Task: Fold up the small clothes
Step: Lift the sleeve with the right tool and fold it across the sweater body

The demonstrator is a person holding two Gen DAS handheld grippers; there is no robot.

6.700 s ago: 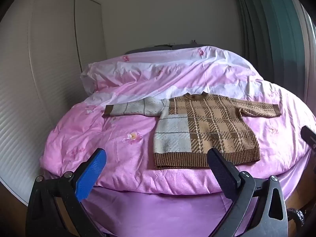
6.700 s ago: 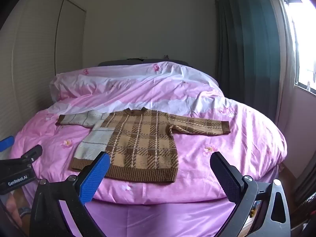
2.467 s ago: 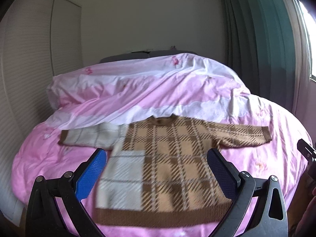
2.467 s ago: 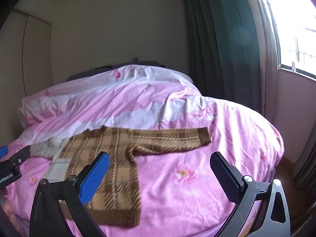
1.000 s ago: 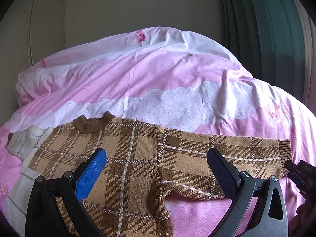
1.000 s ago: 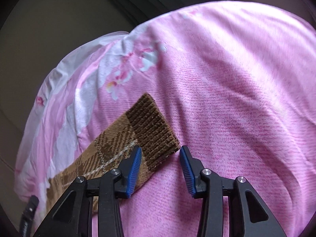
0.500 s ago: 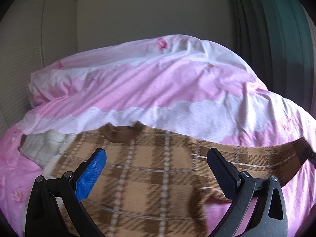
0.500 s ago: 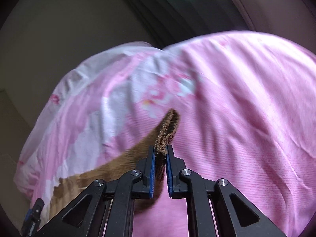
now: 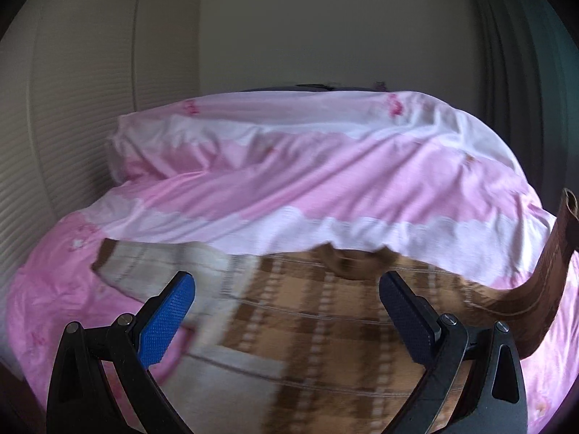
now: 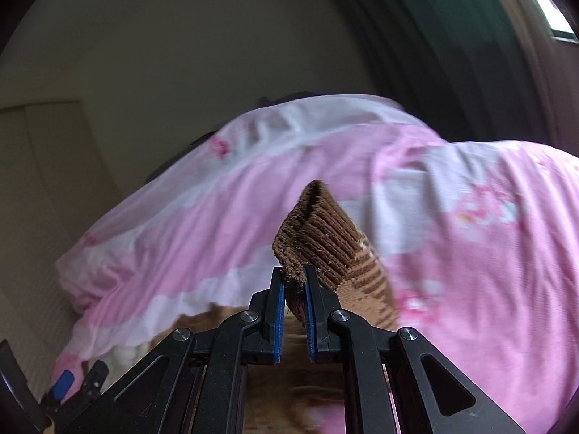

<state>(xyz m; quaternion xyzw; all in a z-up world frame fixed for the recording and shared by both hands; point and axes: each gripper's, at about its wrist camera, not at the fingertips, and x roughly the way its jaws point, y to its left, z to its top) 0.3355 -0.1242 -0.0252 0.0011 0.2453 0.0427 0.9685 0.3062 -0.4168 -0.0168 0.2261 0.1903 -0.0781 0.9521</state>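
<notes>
A small brown plaid sweater (image 9: pixel 311 329) with a pale patch and pale left sleeve (image 9: pixel 155 264) lies flat on the pink bed. My right gripper (image 10: pixel 293 275) is shut on the ribbed dark-brown cuff (image 10: pixel 318 231) of the sweater's right sleeve and holds it lifted off the bedding. That raised sleeve (image 9: pixel 542 282) rises at the right edge of the left wrist view. My left gripper (image 9: pixel 286 289) hovers open over the sweater's chest, below the collar (image 9: pixel 354 260), with nothing between its fingers. The left gripper (image 10: pixel 72 383) also shows at the lower left of the right wrist view.
A rumpled pink and white duvet (image 9: pixel 307 181) covers the bed and heaps up behind the sweater. A pale wardrobe (image 9: pixel 72 108) stands at the left, dark green curtains (image 10: pixel 452 36) at the right, with a window corner (image 10: pixel 557 7) beyond.
My right gripper closed on the sleeve cuff, then lifted it up and swung it leftward. The left gripper shifted left over the sweater, staying open.
</notes>
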